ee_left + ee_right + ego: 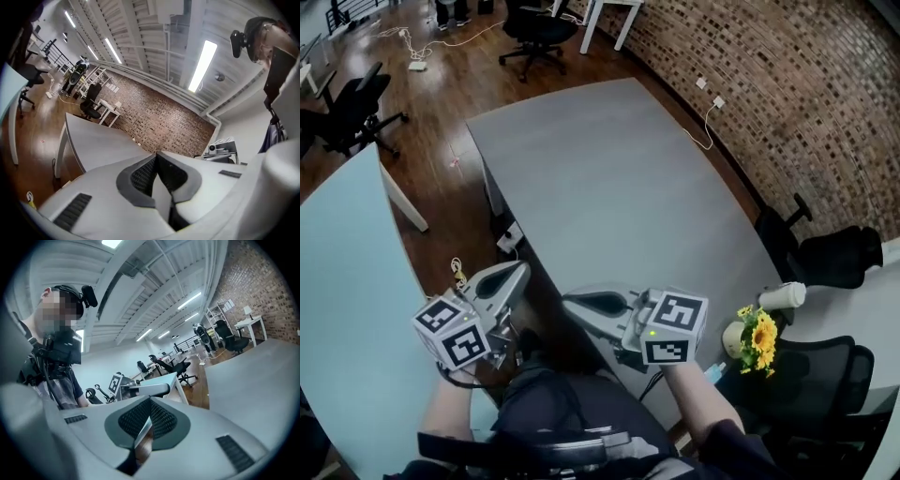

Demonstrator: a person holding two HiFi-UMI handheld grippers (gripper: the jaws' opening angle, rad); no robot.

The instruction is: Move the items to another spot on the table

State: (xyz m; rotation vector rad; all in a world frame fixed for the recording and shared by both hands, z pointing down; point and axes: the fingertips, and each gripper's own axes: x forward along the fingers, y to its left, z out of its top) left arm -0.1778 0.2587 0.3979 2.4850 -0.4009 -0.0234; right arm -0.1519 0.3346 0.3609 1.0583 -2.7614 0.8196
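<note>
Holding your left gripper (521, 270) and right gripper (579, 302) clenched and empty, you hover at the worktop's (619, 187) near edge. The flower vase (757, 339) and white cup (783, 296) sit by its right end. Both are probably light and tippy, so grasp the vase body, not the blooms.

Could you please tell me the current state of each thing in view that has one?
left tongs: shut, holding nothing.
right tongs: shut, holding nothing.
sunflowers: in bloom, set in a white vase.
black chair: nobody seated.
</note>
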